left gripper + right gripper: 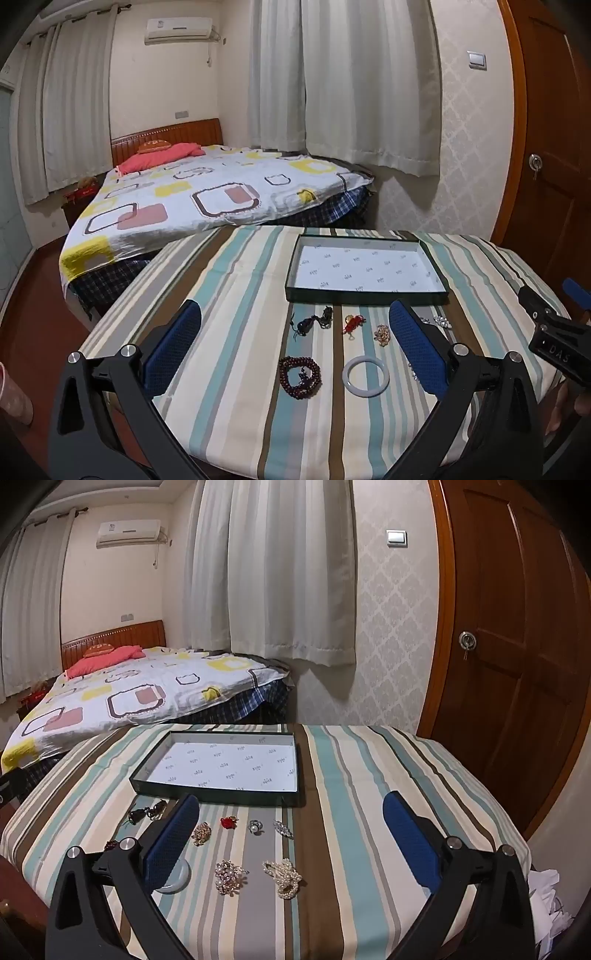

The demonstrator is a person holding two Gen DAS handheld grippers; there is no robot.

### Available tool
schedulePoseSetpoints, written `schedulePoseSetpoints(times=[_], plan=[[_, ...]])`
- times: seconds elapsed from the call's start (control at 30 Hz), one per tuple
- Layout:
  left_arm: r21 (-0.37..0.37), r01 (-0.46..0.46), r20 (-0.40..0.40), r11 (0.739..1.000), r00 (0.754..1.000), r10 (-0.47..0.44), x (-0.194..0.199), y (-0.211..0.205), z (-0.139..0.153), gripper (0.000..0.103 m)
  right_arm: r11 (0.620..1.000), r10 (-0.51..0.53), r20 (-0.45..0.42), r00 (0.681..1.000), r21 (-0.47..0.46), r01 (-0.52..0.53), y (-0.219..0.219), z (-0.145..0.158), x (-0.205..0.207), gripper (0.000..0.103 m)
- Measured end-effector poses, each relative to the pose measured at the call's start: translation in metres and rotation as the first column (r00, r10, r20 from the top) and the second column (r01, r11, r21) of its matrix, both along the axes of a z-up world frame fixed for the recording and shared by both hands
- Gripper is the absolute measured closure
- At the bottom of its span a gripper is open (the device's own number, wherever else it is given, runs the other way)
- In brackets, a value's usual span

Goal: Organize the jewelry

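A table draped in a cloth of teal, cream, grey and brown stripes (pixel 236 332) carries a shallow dark green box tray with a white printed lining (pixel 364 295), lying at the far side with nothing in it. On the near side of the tray the jewelry is spread on the cloth.

Between the blue pads of the left claw (pixel 291 349), which is spread wide and holds nothing, lie a dark red beaded bracelet (pixel 300 376), a pale white jade bangle (pixel 365 376), a dark pendant on black cord (pixel 312 323), a red knotted charm (pixel 352 324) and a small golden bead cluster (pixel 382 334).

The right claw (pixel 291 832) is likewise spread wide and bare. Between its pads sit a pink crystal brooch (pixel 229 877), a white pearl brooch (pixel 284 878), a gold filigree piece (pixel 201 833), a red rose ornament (pixel 228 822), a silver pearl ring (pixel 255 826) and a silver rhinestone clip (pixel 282 829), all apart from one another.

Behind the table stand a bed with a patterned sheet (pixel 207 199), white curtains (pixel 343 85) and a brown wooden door (pixel 517 657).
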State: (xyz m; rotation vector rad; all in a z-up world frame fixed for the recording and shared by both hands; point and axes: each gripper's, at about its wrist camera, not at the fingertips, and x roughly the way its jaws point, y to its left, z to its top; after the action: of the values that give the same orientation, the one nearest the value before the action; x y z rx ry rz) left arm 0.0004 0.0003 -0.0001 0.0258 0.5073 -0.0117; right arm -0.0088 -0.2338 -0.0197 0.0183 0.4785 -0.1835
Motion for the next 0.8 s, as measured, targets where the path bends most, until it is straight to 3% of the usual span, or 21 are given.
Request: schedulePoseSetpoints(times=[0.17,0.27,0.4,0.8], plan=[[-0.021,0.011,0.023,1.0,1.0,-0.011,0.001,0.002,-0.002,0.004,1.0,0.003,0.008,1.0,-0.006,-0.003,0.004,-0.007,-0.002,0.006],[-0.013,-0.003,0.016,1.0,1.0,0.003,-0.002,0.007,0.001,0.004,1.0,0.0,0.007,1.0,-0.004,0.0,0.0,0.01,-0.005,0.006],[-0.016,-0.006,0.011,1.0,1.0,0.006,-0.011,0.016,0.011,0.004,1.0,-0.002,0.014,1.0,-0.004,0.002,0.001,0.006,-0.005,0.006],[-0.004,-0.021,-0.013,1.0,1.0,0.021,-0.004,0.006,0.001,0.004,1.0,0.0,0.007,1.0,-0.007,0.0,0.005,0.008,-0.005,0.006]])
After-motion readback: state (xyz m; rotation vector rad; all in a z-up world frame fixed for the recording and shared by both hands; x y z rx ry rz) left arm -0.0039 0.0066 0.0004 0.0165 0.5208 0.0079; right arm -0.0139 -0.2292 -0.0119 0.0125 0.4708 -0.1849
